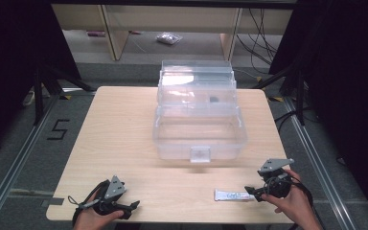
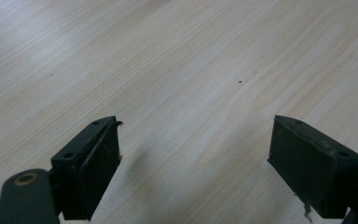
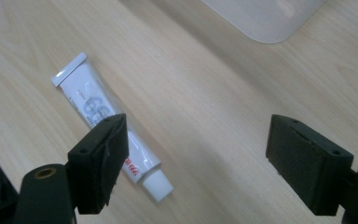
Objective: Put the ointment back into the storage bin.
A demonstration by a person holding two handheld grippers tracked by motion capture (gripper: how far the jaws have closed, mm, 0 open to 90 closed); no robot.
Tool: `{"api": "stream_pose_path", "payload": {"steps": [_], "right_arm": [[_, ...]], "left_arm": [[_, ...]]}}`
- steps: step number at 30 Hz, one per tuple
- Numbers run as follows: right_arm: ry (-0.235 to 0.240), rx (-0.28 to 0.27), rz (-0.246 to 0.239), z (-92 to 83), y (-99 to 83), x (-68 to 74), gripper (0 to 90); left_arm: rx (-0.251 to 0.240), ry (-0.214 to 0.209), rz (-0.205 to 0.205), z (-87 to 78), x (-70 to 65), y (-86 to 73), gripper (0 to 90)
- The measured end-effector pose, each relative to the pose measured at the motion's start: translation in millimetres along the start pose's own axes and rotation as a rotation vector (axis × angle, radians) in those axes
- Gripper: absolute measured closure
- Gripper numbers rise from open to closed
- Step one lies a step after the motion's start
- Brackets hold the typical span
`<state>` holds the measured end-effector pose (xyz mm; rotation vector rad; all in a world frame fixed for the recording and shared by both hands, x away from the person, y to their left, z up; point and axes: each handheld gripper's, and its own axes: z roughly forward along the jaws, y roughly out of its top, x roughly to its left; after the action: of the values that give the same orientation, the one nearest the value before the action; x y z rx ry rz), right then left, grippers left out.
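A small white tube (image 1: 232, 195) with red and grey print lies flat on the wooden table (image 1: 124, 124) near its front edge. In the right gripper view the tube (image 3: 103, 122) runs diagonally, its cap end beside the left jaw. My right gripper (image 1: 252, 191) sits just right of the tube, open, with bare table between its fingers (image 3: 307, 163). My left gripper (image 1: 133, 207) rests at the front left of the table, open, with only wood grain between its pads (image 2: 98, 163). A clear plastic box (image 1: 199, 122) with tiered trays stands open at mid-table.
The box's front latch (image 1: 200, 154) faces the person. A corner of the clear box (image 3: 265, 18) shows at the top of the right gripper view. Wooden shelving legs (image 1: 115, 33) and cables (image 1: 263, 43) lie on the floor beyond the table.
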<state>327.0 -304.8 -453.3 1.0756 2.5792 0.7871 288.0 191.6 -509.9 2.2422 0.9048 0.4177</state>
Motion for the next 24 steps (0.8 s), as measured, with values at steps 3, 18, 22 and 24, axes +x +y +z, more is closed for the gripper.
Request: {"api": "stream_pose_path", "payload": {"steps": [3,18,22,24], "right_arm": [[0.004,0.031,-0.063,-1.8,3.4,2.5,23.9],[0.044,0.116,-0.142,1.8,20.2,17.6,27.2],[0.063,0.149,-0.195,4.1,26.1,21.5,28.7],[0.074,0.157,-0.198,5.3,26.9,23.8,29.4]], "left_arm": [[0.034,-0.004,0.035,-1.9,2.4,0.8,15.9],[0.028,-0.001,0.043,-2.1,2.8,0.9,15.9],[0.026,-0.004,0.034,-1.8,2.2,0.7,15.9],[0.029,-0.003,0.043,-2.0,2.7,0.9,15.9]]}}
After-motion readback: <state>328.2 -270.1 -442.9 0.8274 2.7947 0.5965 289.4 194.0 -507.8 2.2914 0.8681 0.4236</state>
